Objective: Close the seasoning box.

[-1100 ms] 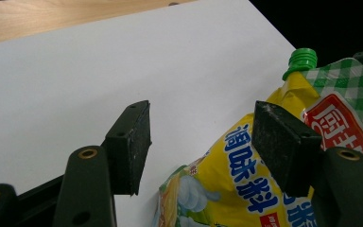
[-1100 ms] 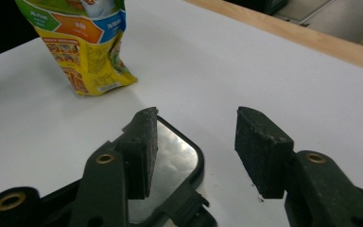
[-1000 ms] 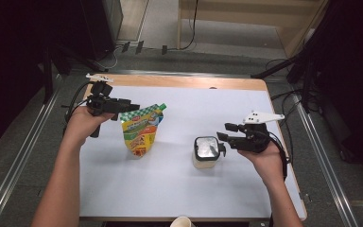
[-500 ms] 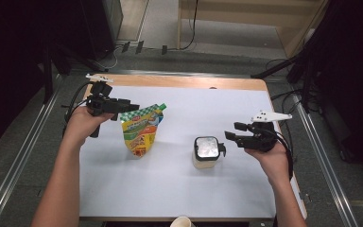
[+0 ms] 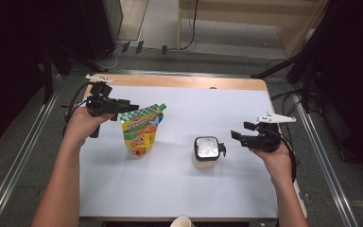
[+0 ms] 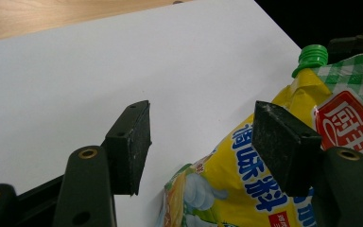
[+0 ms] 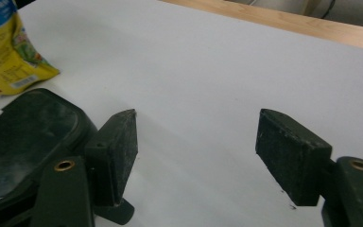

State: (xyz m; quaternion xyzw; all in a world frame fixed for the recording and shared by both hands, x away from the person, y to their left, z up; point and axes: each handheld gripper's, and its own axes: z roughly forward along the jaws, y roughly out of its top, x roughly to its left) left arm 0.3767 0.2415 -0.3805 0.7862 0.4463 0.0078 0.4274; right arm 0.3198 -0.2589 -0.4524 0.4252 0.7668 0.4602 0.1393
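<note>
Table (image 5: pixel 170 189), white top, wooden strip at far edge. Yellow-green sauce pouch (image 5: pixel 142 130) left of centre, green cap toward far right. Jar with dark square lid (image 5: pixel 206 152) right of centre, standing free. Left hand-held gripper (image 5: pixel 131 106) at pouch's far-left top edge, jaws wide, pouch edge between, pads not pressing. Right hand-held gripper (image 5: pixel 236 137) just right of jar, jaws just opening, nothing between.
</note>
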